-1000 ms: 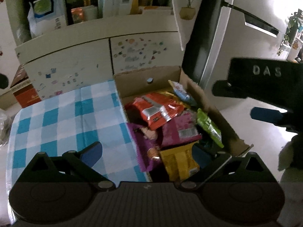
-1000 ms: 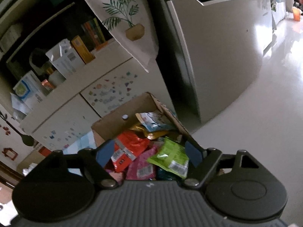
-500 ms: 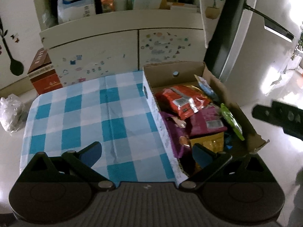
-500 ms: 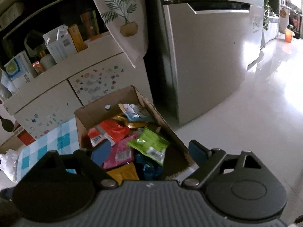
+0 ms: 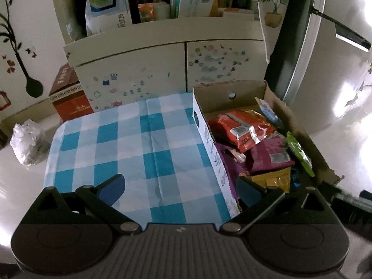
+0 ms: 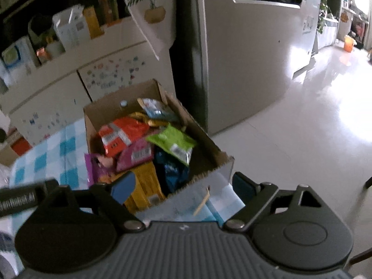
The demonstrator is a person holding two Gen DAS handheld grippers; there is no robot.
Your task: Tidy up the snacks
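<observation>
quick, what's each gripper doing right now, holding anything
Left gripper: open, holding nothing, above the checked cloth.
Right gripper: open, has just been opening, holding nothing, over the snack box.

left wrist: steeply down over checked cloth (image 5: pixel 148 148) | right wrist: steeply down | shared: snack box (image 5: pixel 234 88)

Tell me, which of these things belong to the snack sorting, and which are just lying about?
Part of the job: cardboard box, orange snack packet, green snack packet, yellow snack packet, checked cloth.
Just lying about: fridge, sticker cabinet, crumpled plastic bag.
</observation>
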